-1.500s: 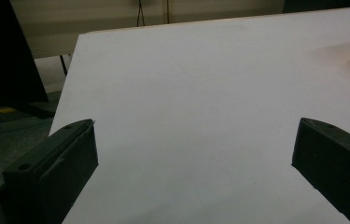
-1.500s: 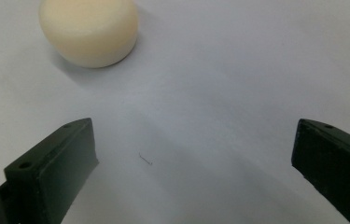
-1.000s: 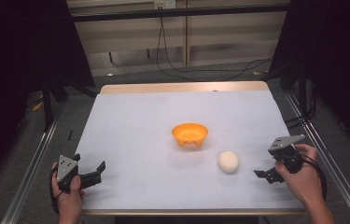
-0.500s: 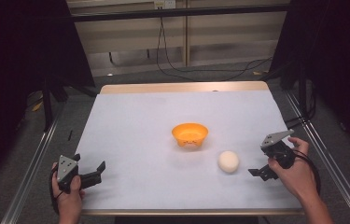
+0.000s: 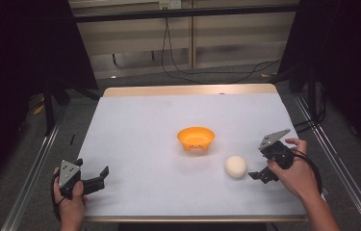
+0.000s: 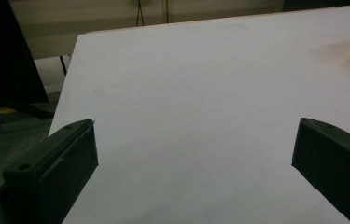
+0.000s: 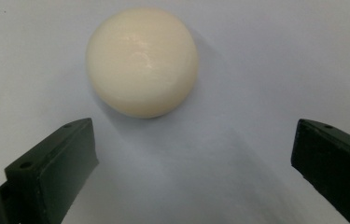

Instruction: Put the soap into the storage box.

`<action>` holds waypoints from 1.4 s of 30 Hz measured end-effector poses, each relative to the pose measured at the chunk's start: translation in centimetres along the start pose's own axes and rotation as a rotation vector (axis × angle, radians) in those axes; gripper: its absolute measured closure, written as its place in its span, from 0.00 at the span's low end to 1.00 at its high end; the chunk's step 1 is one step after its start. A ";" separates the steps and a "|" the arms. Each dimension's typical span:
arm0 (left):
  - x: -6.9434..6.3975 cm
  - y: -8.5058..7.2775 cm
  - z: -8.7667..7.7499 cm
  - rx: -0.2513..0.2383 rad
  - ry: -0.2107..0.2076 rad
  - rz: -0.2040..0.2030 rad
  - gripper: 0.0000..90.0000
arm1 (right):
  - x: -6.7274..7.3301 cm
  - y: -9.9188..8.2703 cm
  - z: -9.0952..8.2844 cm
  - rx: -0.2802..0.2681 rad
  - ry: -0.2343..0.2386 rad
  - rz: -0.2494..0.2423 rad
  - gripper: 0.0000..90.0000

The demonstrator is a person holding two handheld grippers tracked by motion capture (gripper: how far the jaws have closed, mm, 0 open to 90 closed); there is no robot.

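- Ball [image 5: 236,166] lies on surface [image 5: 135,125], near bowl [image 5: 196,138], just ahead of right tongs [image 5: 260,175]; jaws wide apart, nothing held.
- Left tongs [image 5: 100,176] wide apart, nothing held, well apart from ball.
- Risk: ball sits off-centre twd one jaw; could be nudged & rolled away if approached w/o recentring.

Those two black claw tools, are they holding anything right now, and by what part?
Nothing is held. The right gripper is open, with the cream ball lying on the table ahead of its jaws, untouched. The left gripper is open over bare white table.
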State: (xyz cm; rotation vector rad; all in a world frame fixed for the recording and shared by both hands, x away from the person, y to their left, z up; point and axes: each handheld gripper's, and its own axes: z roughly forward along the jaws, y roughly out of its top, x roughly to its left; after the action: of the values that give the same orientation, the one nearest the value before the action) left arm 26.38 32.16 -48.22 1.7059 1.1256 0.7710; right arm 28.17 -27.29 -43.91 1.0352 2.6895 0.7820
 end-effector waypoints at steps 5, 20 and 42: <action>0.1 0.0 0.0 0.000 0.001 0.006 0.00 | 0.2 0.6 0.3 0.009 0.016 -0.013 0.00; 0.1 0.0 0.0 -0.003 0.001 0.001 0.00 | 1.0 2.2 1.7 0.026 0.051 -0.044 0.00; 0.0 0.0 0.0 -0.004 0.000 0.002 0.00 | 1.9 3.5 3.3 0.055 0.076 -0.063 0.14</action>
State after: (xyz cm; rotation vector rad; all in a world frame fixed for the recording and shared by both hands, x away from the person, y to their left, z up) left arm 26.37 32.21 -48.21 1.7043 1.1221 0.7744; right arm 29.82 -22.55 -44.81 0.9462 2.8078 0.7547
